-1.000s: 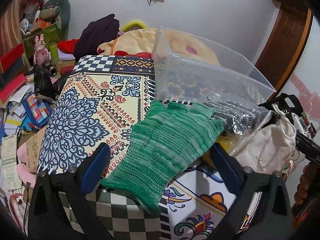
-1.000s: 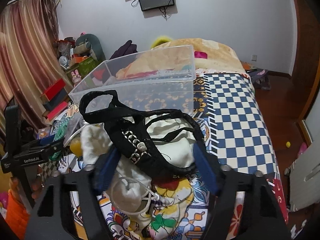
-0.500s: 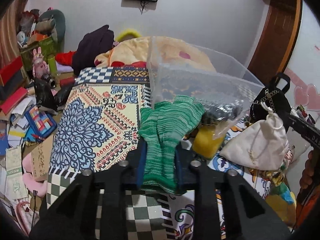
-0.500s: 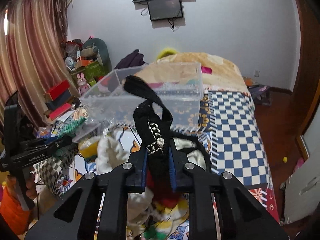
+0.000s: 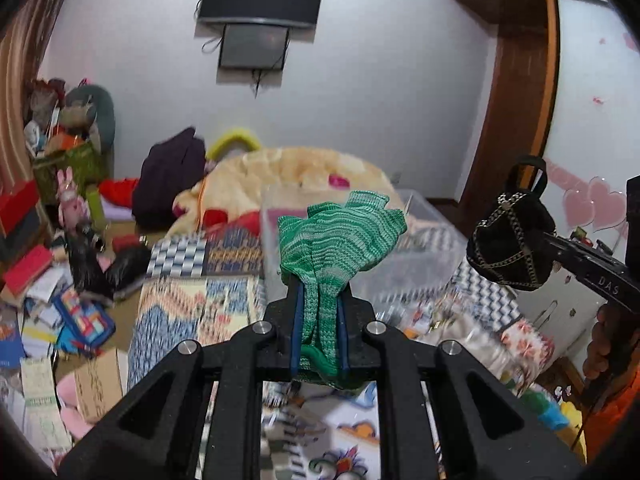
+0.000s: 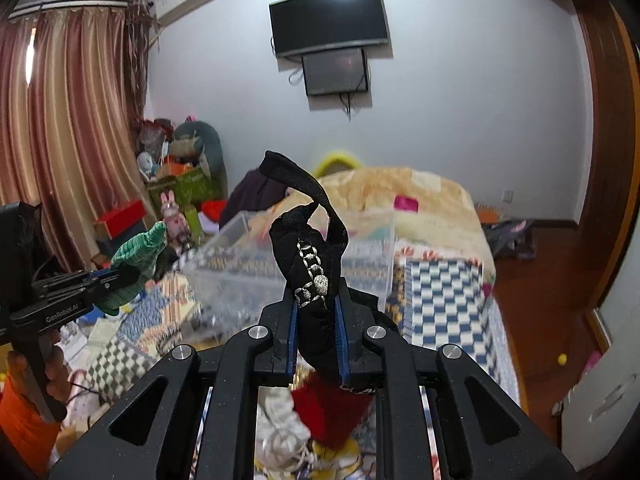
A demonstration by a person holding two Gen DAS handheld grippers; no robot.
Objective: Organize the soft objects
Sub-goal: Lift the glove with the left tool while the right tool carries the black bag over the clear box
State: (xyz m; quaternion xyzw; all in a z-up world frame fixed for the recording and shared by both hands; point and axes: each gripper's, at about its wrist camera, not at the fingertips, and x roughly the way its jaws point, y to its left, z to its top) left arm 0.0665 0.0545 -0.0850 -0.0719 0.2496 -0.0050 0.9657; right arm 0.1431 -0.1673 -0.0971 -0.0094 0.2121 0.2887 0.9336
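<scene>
Left wrist view: left gripper [image 5: 320,334] clamped a green glove [image 5: 340,240] at frame centre, above a blurred, probably clear bin [image 5: 420,256]. Right wrist view: right gripper [image 6: 316,336] pinched a black bag [image 6: 310,276] at centre; glove [image 6: 138,256] mid-left.

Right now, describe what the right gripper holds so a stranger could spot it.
Start at the clear plastic bin on the patterned bed. In front of it, the right gripper has its jaws shut on a black bag. Unlike the green glove opposite, it has silver chain trim and a looped strap.
</scene>
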